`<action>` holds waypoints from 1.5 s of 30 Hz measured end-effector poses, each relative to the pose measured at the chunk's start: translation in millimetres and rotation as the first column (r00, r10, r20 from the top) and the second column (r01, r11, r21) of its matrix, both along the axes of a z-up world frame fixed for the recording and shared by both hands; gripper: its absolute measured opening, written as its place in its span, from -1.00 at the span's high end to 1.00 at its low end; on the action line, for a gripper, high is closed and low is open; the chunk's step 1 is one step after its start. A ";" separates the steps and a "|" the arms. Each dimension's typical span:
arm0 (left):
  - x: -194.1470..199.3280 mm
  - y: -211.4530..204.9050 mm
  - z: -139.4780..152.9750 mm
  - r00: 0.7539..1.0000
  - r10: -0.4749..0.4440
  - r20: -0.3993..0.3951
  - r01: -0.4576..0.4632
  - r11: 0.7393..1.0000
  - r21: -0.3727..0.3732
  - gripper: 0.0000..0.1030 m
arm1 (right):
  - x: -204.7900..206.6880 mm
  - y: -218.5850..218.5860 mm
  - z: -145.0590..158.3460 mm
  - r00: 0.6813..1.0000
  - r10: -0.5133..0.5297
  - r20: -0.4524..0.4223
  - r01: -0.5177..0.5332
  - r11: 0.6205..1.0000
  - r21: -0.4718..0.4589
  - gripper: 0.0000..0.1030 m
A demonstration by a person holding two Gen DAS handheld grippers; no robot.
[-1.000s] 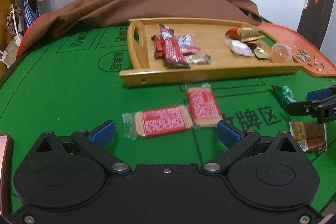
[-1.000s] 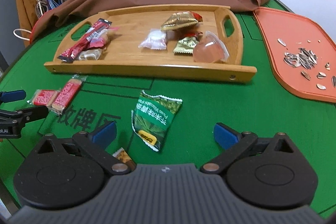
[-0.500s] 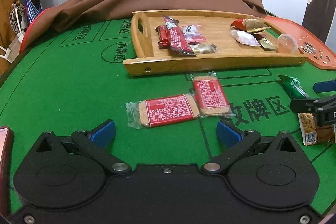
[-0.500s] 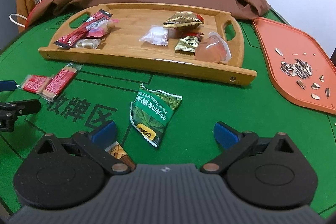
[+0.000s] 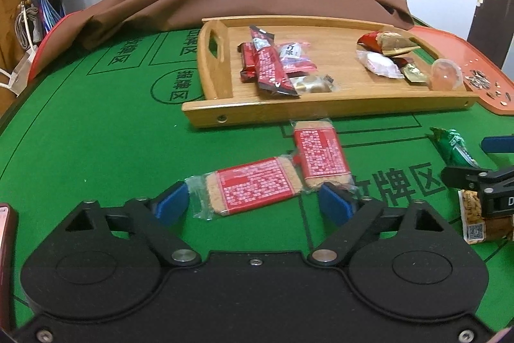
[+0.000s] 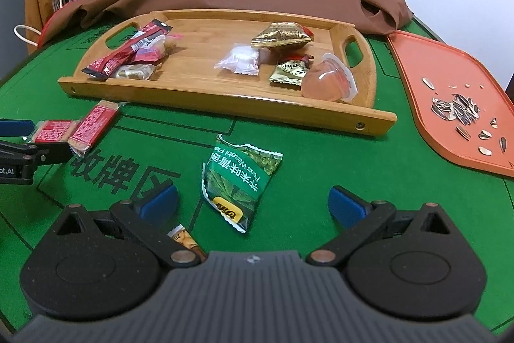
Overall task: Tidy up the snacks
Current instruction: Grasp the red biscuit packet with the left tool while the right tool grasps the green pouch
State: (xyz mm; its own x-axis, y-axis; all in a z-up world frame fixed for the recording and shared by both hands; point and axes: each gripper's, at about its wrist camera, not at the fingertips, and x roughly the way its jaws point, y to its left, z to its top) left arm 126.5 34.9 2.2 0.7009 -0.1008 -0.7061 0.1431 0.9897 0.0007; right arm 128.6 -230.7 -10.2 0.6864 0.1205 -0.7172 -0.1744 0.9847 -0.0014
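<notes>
Left wrist view: left gripper (image 5: 253,203) was closing, blue pads either side of a red-labelled clear-wrapped wafer bar (image 5: 252,187) flat on the green felt table (image 5: 96,150), pads not pressing. A second identical wafer bar (image 5: 321,155) touched its far end, just short of the wooden handled tray (image 5: 321,110) edge. Right gripper (image 6: 253,204) stood open over a green wasabi-pea packet (image 6: 239,179); bare felt lay between packet and tray.

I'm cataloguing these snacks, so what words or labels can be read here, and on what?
"Peas Wasabi Fla…", cut off: green snack packet.
"mimi": small gold packet in the wooden tray.
"牌区": large characters on the green table felt.
Red biscuit packets: print too small to read.
</notes>
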 end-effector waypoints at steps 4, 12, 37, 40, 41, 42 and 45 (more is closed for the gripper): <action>-0.4 -2.2 1.2 1.000 -0.015 0.005 0.015 1.000 0.000 -0.54 | 0.7 1.6 -0.1 1.000 -0.001 0.002 0.001 1.000 0.001 -1.00; -5.3 -7.2 5.2 0.999 -0.041 0.011 0.041 0.999 -0.010 -0.06 | 3.1 5.1 -0.1 1.000 0.001 0.002 -0.001 1.000 0.009 -0.96; 9.9 -27.7 7.1 0.992 -0.124 0.002 0.124 0.989 -0.078 0.06 | 7.8 14.0 4.5 1.000 0.026 0.006 -0.026 0.999 0.038 -0.69; 3.7 -30.3 7.4 0.991 -0.135 0.001 0.135 0.988 -0.069 0.11 | 7.3 14.1 5.2 1.000 0.028 0.009 -0.028 0.999 0.041 -0.59; 1.6 -30.4 8.1 0.991 -0.137 0.000 0.136 0.988 -0.069 0.11 | 6.5 14.5 5.8 0.999 0.030 0.011 -0.031 0.999 0.041 -0.50; -0.5 -30.2 8.9 0.990 -0.138 0.000 0.138 0.988 -0.069 0.11 | 5.4 15.0 6.5 0.999 0.034 0.013 -0.035 0.999 0.041 -0.41; -6.8 -28.7 12.1 0.990 -0.140 0.011 0.140 0.989 -0.055 0.10 | 2.7 15.5 8.8 0.999 0.042 0.016 -0.042 0.998 0.050 -0.26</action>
State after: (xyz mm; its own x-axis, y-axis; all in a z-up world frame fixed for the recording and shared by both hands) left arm 119.7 6.2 14.3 0.6819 -0.2372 -0.6919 0.2804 0.9585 -0.0523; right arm 131.4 -215.2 -1.4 0.6904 0.1854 -0.6993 -0.2160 0.9753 0.0453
